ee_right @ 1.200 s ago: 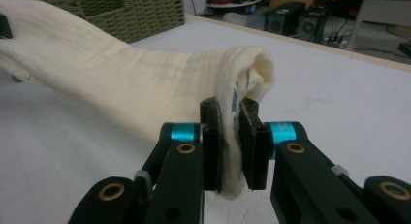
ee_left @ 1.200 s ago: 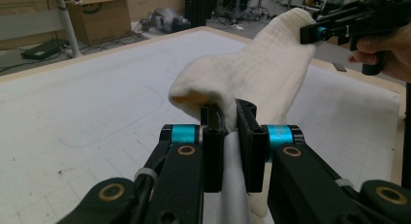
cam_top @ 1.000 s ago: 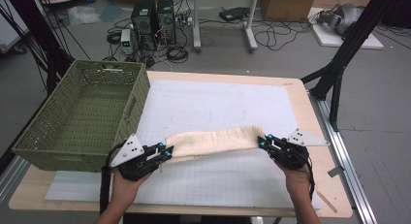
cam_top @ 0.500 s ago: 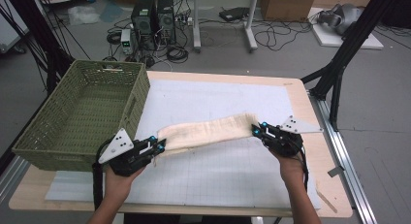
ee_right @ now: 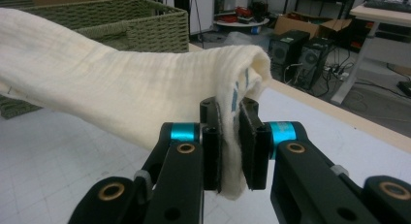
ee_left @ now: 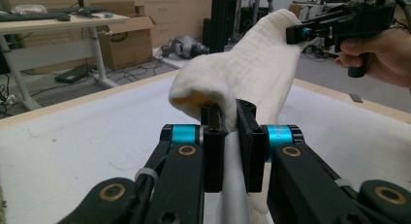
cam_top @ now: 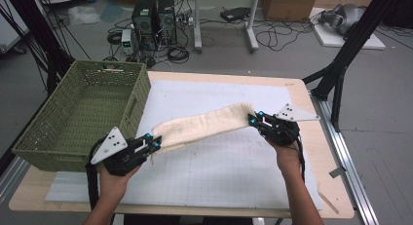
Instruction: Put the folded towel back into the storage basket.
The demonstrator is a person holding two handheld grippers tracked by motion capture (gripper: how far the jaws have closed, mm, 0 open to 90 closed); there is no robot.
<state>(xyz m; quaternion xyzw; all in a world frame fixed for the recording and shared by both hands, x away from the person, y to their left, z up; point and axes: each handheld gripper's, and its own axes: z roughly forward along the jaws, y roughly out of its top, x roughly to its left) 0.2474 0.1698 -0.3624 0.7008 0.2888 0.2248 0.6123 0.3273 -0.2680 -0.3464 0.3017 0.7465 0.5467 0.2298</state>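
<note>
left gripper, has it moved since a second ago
Yes: the left gripper, shut on the towel, has shifted left toward the basket.

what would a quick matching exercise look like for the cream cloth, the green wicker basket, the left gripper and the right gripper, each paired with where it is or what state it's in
Column one:
1. cream folded cloth
2. green woven wicker basket
3. left gripper
4. right gripper

Column two:
a. shut on the cloth's end farther from the basket
b. stands at the table's left edge, nothing inside
c. hangs stretched between the two grippers above the white mat
d. shut on the cloth's end beside the basket

Pairs: 1-c, 2-b, 3-d, 4-a
</note>
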